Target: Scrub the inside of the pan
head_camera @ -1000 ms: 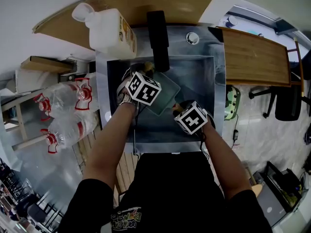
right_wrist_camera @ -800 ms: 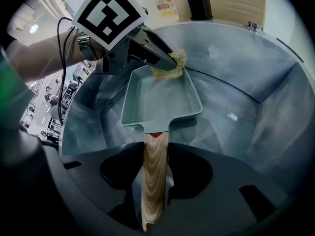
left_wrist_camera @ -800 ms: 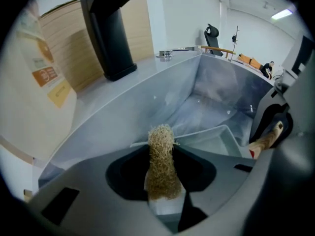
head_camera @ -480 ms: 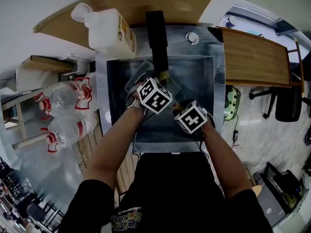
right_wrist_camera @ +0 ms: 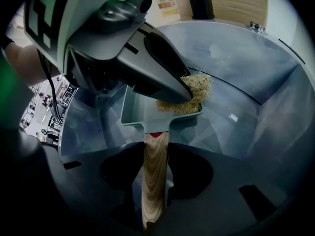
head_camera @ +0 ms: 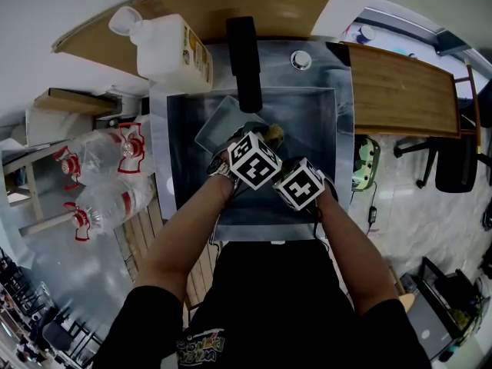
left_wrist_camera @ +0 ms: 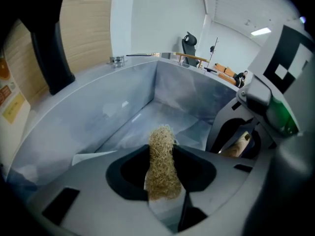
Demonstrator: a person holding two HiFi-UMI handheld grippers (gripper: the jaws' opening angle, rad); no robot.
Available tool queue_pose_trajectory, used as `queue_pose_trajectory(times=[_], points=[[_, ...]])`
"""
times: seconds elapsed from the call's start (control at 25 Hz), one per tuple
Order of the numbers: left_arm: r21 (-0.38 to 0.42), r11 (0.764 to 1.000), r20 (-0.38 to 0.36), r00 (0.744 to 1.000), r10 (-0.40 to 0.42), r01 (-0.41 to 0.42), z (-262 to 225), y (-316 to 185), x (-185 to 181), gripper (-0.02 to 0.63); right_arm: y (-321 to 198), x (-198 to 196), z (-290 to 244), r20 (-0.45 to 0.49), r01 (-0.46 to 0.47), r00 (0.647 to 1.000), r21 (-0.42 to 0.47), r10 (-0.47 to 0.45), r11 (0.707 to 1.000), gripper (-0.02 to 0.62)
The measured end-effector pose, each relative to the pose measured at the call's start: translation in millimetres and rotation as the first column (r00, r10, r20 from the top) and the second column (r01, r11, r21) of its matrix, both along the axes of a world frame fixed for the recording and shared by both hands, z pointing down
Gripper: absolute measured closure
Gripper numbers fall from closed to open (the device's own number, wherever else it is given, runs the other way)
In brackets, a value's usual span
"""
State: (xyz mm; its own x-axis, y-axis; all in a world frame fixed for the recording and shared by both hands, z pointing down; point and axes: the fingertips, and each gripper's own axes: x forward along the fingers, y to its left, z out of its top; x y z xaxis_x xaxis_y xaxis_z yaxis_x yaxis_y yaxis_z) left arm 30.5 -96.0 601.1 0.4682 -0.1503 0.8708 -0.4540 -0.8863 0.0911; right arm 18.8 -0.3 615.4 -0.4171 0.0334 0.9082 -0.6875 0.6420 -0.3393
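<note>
Steel sink [head_camera: 311, 129], square grey-green pan [right_wrist_camera: 142, 108], wooden handle [right_wrist_camera: 155, 181]

Office kitchenette: steel sink [head_camera: 344, 83] beside desk [head_camera: 400, 91], office chair [head_camera: 453, 160].

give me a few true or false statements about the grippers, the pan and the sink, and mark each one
1. The left gripper is shut on a fibrous scrubber. True.
2. The right gripper is open and empty. False: it is shut on the wooden handle of the pan.
3. The pan is down inside the sink. True.
4. The scrubber lies loose on the sink floor, away from the pan. False: the left gripper holds it at the pan's far side.
5. A white jug stands outside the sink, by its far left corner. True.
</note>
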Motion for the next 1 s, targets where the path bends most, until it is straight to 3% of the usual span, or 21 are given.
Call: queue_pose_trajectory(times=[0.44, 0.76, 1.0], points=[[-0.036, 0.996, -0.059, 0.994, -0.089, 0.087, -7, 1, -3, 0.460, -1, 0, -2, 0.006, -0.005, 1.000, -0.004, 0.005, 1.000, 0.432], [-0.152, 0.975, -0.101, 0.979, -0.180, 0.163, 2, 9, -10, 0.460, -2, 0, -5, 0.008, -0.025, 1.000, -0.004, 0.025, 1.000, 0.431], [-0.142, 0.972, -0.040, 0.980, -0.194, 0.186, 21, 6, -19, 0.460, -2, 0, -5, 0.003, -0.020, 1.000, -0.006, 0.020, 1.000, 0.431]])
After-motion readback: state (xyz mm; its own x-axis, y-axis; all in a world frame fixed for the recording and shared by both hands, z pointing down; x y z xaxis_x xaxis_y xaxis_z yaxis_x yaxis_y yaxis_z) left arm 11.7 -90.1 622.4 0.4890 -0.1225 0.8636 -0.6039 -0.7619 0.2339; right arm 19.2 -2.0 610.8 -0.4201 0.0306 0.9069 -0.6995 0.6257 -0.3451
